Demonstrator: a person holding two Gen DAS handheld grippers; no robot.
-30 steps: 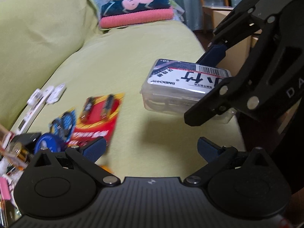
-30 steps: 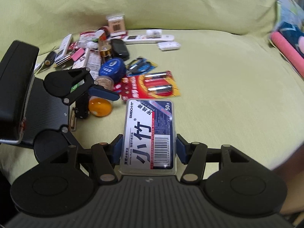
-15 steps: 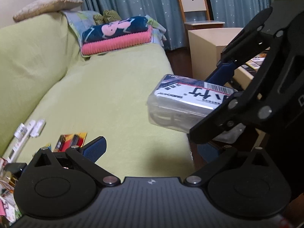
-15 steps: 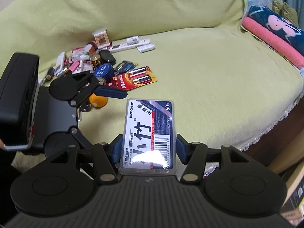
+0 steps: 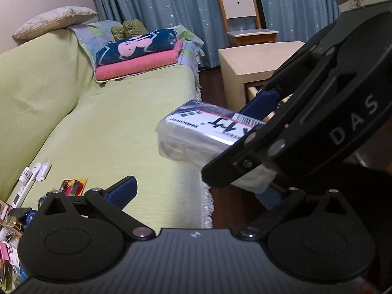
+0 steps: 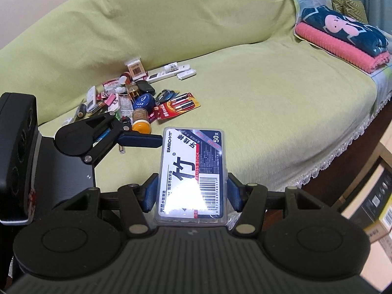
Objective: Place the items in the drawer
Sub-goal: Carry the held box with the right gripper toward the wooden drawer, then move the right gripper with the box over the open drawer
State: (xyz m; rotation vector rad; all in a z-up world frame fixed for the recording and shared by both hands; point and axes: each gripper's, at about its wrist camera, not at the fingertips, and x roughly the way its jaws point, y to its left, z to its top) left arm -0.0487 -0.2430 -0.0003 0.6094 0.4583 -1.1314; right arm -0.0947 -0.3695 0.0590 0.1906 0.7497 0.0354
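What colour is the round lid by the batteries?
Blue lid with white writing, clearest in the right wrist view.

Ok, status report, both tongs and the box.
Right tongs shut on floss stick box, held above sofa edge. Left tongs open, empty. Drawer not clearly in view; path unconfirmed.

Left wrist faces along sofa [image 5: 117, 112]; right wrist faces sofa back; both share floss box [image 6: 193, 171].

light: dim, warm indoor | glare: white patch on near end of floss box [image 6: 193, 171] label | shadows: soft | edges: fisheye bending, dark corners | focus: fairly sharp
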